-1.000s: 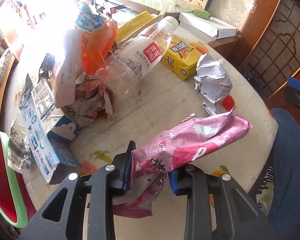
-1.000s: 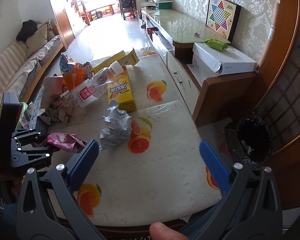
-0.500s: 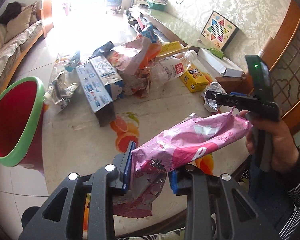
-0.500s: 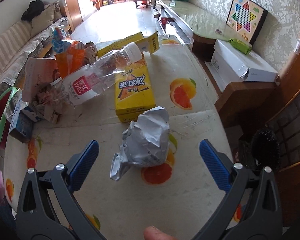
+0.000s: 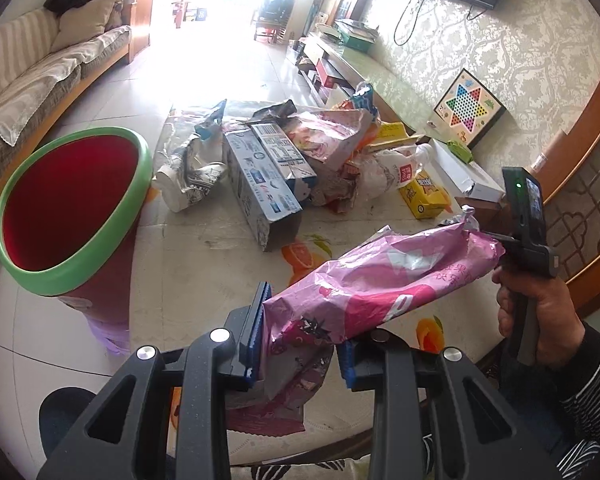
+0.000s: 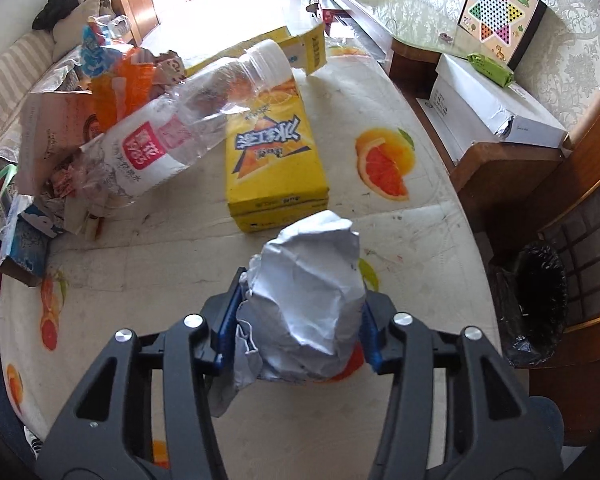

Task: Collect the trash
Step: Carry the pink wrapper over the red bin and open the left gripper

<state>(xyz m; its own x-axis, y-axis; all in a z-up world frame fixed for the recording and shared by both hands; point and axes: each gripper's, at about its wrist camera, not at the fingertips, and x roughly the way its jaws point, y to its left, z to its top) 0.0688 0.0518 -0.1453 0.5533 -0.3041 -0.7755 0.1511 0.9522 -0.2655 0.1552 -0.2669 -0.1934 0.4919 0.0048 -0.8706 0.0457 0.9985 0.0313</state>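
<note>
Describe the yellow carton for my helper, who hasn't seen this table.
On the fruit-print tablecloth, look past the crumpled white paper ball. The flat yellow cardboard carton lies just behind it, partly under a clear plastic bottle. Only it bears big blue lettering on an orange triangle.

The yellow carton lying on the table carries large blue Chinese characters reading 冰红茶. The clear plastic bottle has a red label with white characters, seen upside down and not readable with certainty. The pink wrapper shows small Chinese print, too blurred to read.
</note>
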